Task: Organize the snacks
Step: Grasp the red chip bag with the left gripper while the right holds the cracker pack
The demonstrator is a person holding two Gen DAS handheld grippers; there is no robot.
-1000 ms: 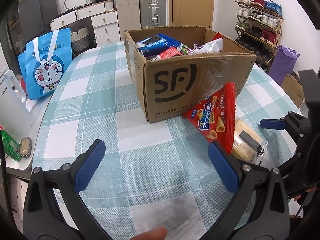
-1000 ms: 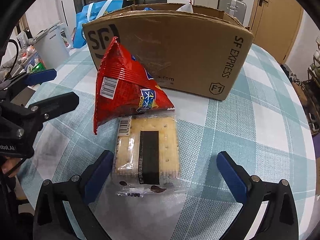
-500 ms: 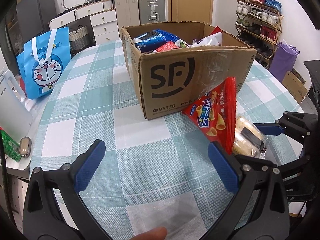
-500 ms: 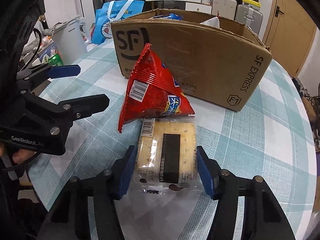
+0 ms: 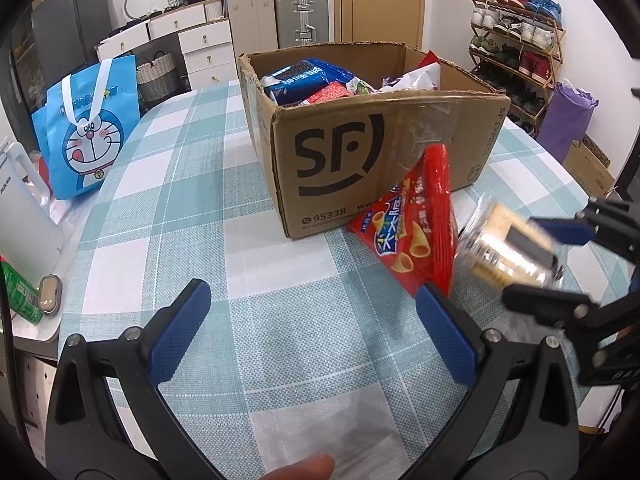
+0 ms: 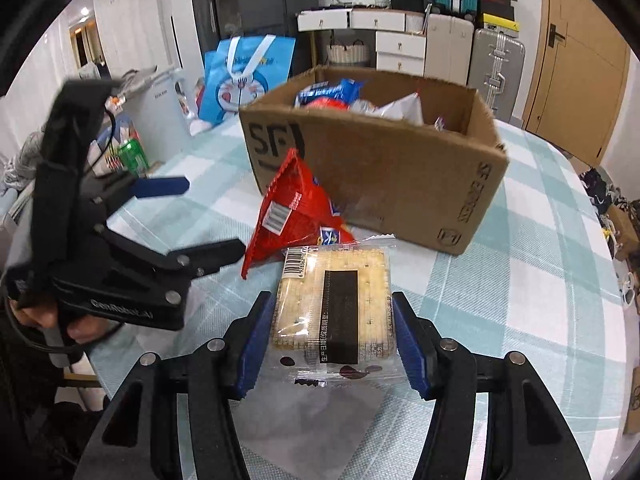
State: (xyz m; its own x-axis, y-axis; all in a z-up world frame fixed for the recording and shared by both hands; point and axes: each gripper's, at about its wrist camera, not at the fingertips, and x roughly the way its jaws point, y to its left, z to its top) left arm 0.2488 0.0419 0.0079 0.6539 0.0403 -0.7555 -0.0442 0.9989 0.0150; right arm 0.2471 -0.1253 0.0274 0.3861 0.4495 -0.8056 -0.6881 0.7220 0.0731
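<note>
My right gripper (image 6: 332, 320) is shut on a clear pack of square crackers (image 6: 336, 276), with a blue pad pressed against each side, and holds it lifted off the checked tablecloth. In the left wrist view the same pack (image 5: 500, 248) hangs blurred in that gripper (image 5: 536, 264) at the right. A red chip bag (image 5: 416, 232) leans on the front of the open cardboard box (image 5: 360, 160), which holds several snack packs. My left gripper (image 5: 312, 288) stands open over bare cloth, left of the red bag (image 6: 292, 208).
A blue cartoon tote (image 5: 88, 140) stands at the table's far left edge, with a white appliance (image 5: 20, 216) and a green can (image 5: 20, 296) beside the table. Suitcases, drawers and a shoe rack (image 5: 516, 40) line the room behind.
The right gripper's jaws closed on the cracker pack and raised it off the table, away from the red bag. The left gripper stayed where it was, open.
</note>
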